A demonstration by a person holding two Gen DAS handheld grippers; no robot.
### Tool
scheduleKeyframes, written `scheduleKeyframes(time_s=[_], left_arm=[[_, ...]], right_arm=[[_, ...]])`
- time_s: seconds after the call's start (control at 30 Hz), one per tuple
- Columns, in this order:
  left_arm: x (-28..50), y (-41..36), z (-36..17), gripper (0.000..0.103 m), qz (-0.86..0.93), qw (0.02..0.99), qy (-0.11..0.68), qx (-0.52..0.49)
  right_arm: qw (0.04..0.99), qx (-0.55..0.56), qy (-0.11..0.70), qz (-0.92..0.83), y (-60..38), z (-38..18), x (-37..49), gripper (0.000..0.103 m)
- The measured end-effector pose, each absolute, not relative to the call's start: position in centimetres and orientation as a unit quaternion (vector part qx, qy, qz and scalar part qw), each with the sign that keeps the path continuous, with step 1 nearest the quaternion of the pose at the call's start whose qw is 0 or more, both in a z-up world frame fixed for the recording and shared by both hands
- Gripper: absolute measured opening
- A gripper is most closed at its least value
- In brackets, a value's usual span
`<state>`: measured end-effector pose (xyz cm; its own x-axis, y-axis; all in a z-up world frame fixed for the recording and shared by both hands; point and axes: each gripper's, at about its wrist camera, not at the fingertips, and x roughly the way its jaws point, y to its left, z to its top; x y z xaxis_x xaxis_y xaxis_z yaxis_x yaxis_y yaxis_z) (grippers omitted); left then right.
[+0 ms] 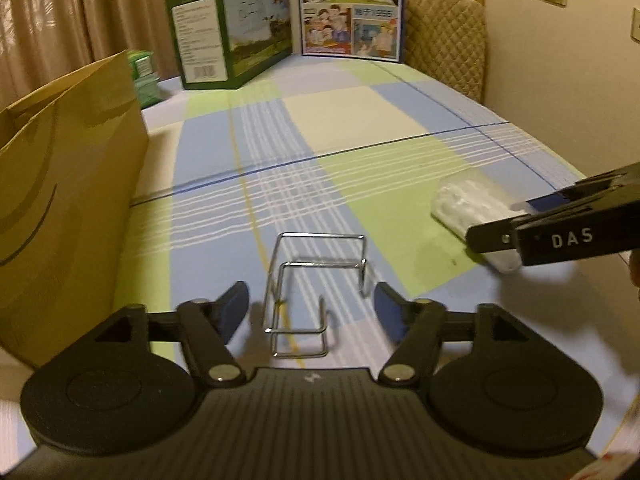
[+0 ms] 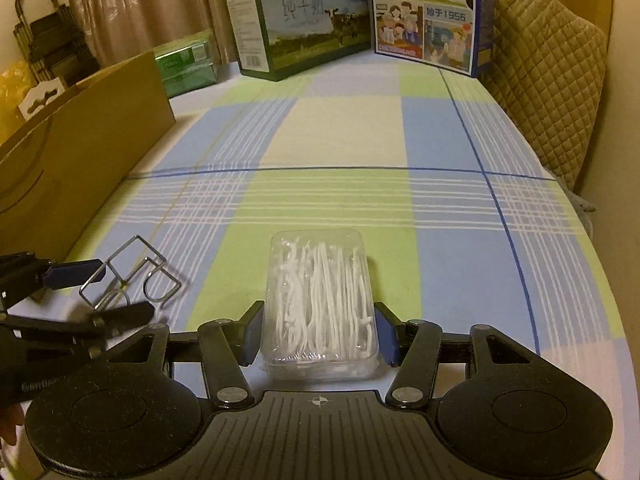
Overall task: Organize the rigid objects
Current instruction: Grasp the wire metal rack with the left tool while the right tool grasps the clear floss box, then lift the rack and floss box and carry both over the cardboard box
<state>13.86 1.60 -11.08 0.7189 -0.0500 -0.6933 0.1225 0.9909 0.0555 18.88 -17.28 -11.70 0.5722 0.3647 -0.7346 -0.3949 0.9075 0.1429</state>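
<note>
A bent chrome wire holder [image 1: 316,292] lies on the checked tablecloth [image 1: 352,120] between the fingers of my left gripper [image 1: 311,312]. The jaws stand open, with a gap on both sides of the wire. In the right wrist view the same wire holder [image 2: 136,268] sits between the left gripper's [image 2: 104,294] blue pads. My right gripper [image 2: 319,334] is shut on a clear plastic box of white floss picks [image 2: 320,300], its pads against the box's two long sides. The left wrist view shows the box [image 1: 464,200] and the right gripper [image 1: 500,220] at the right edge.
A brown paper bag [image 1: 68,168] stands along the table's left side, with green packs [image 1: 144,76] behind it. A green milk carton box [image 1: 232,28] and a blue one [image 1: 352,8] stand at the far end. A quilted chair back [image 1: 444,28] is at the far right.
</note>
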Motion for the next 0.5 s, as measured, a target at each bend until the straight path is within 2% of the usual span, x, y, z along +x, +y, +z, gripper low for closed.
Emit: scheduleKeyframes(time_s=[0.1, 0.23, 0.3, 0.5], left_arm=[[14.3, 1.4, -11.3, 0.069, -0.057, 0.925, 0.372, 0.043], [15.2, 1.1, -11.6, 0.064, -0.055, 0.926, 0.371, 0.046], [15.6, 1.2, -11.7, 0.05, -0.053, 0.924, 0.375, 0.049], [15.6, 1.5, -11.5, 0.048, -0.045, 0.921, 0.384, 0.047]], right_arm=[[0.887, -0.016, 0.409, 0.214, -17.4, -11.8, 18.8, 0.053], [0.887, -0.014, 0.409, 0.215, -17.4, -11.7, 18.8, 0.053], [0.887, -0.013, 0.409, 0.215, -17.4, -11.7, 18.9, 0.053], [0.887, -0.012, 0.408, 0.214, -17.4, -11.8, 19.0, 0.053]])
